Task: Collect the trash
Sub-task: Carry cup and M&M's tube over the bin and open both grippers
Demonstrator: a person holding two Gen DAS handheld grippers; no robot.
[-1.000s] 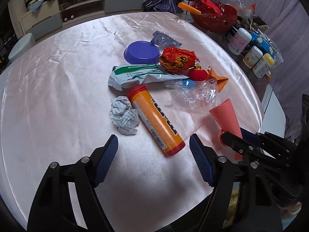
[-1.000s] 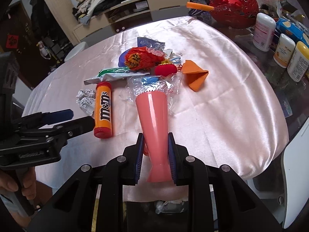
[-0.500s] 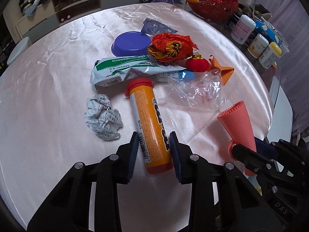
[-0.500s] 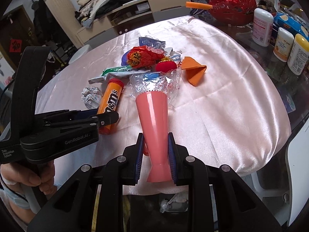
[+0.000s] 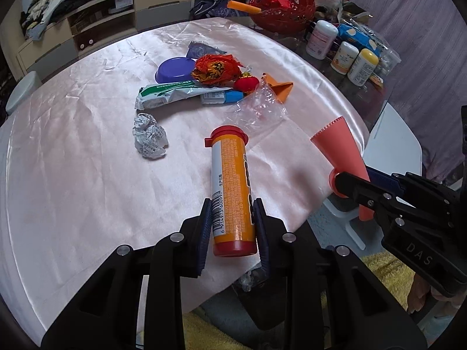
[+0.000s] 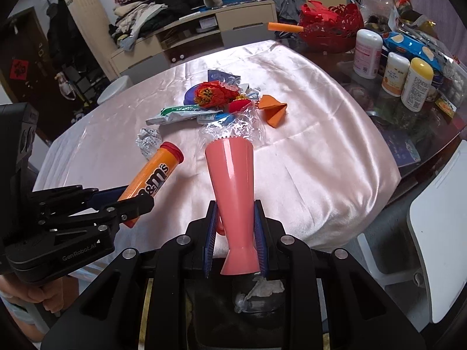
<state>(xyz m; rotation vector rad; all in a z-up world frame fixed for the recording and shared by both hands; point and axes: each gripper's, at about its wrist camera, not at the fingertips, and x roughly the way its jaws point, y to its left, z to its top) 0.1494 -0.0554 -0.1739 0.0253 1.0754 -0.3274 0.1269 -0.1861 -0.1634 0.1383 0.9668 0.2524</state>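
My left gripper [image 5: 232, 230] is shut on an orange M&M's tube [image 5: 232, 186] with a red cap and holds it lifted off the pink tablecloth at the near edge; the tube also shows in the right wrist view [image 6: 151, 179]. My right gripper [image 6: 235, 239] is shut on a pink cone-shaped cup [image 6: 235, 183], held above a dark bin [image 6: 256, 297] with crumpled trash in it. The cup shows in the left wrist view [image 5: 340, 151] too. Left on the table are a crumpled paper ball [image 5: 149, 140], a green-white wrapper [image 5: 172, 94], clear plastic film [image 5: 259, 110] and an orange paper piece [image 5: 280, 87].
A purple bowl [image 5: 172, 68], a red-orange crumpled wrapper [image 5: 216, 68] and a small red lantern [image 5: 246, 83] lie mid-table. A red basket [image 5: 283, 11] and several bottles [image 5: 359, 65] stand at the far right. A white chair [image 6: 437, 248] stands at the right.
My left gripper closed on the M&M's tube and lifted it off the cloth toward the near edge. My right gripper still holds the pink cup, raised slightly.
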